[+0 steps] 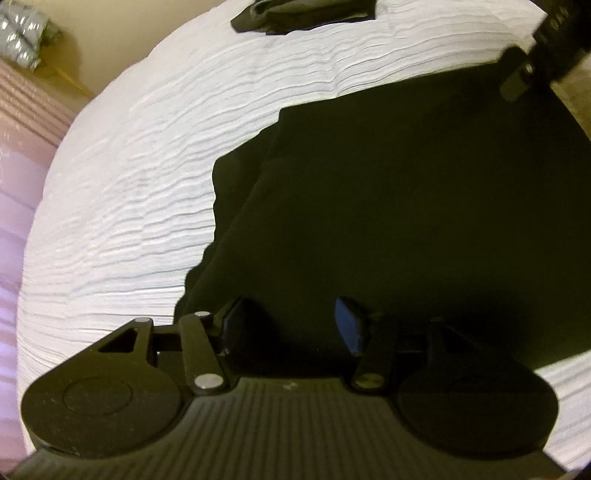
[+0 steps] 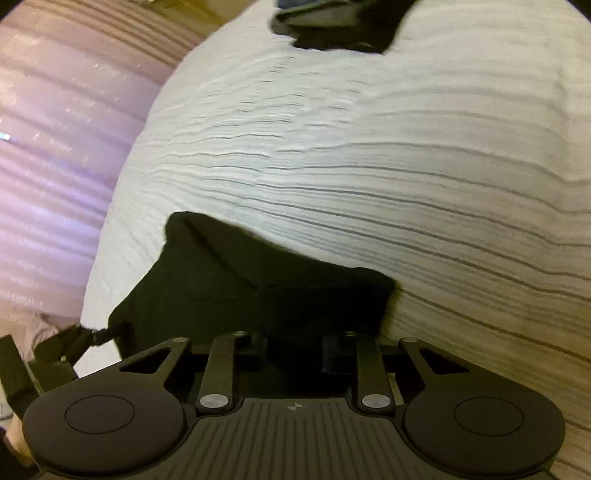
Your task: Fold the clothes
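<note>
Black garment (image 1: 388,221) spread flat on the white wood-grain bench (image 1: 122,192), reaching right up to and under the left claw (image 1: 291,326). Left claw spread wide, fingers (image 1: 349,325) apart just above the near hem of the cloth, nothing pinched between them. Right claw (image 2: 295,350) down at the garment's (image 2: 258,295) near edge, the dark cloth bunched up ahead of it and running in between the fingers (image 2: 330,350); pads lost in black on black, so cannot tell whether pressed on the cloth or merely around it. Second dark folded garment (image 1: 303,16) far off at the back of the bench, well apart from both claws. Pinkish ribbed sheeting (image 2: 62,147) beyond the bench's left edge. Silvery packaging (image 1: 24,35) at the far left corner, blurred. No readable brand, label or writing anywhere; only a small round mark (image 2: 294,407) on the right claw's body.
</note>
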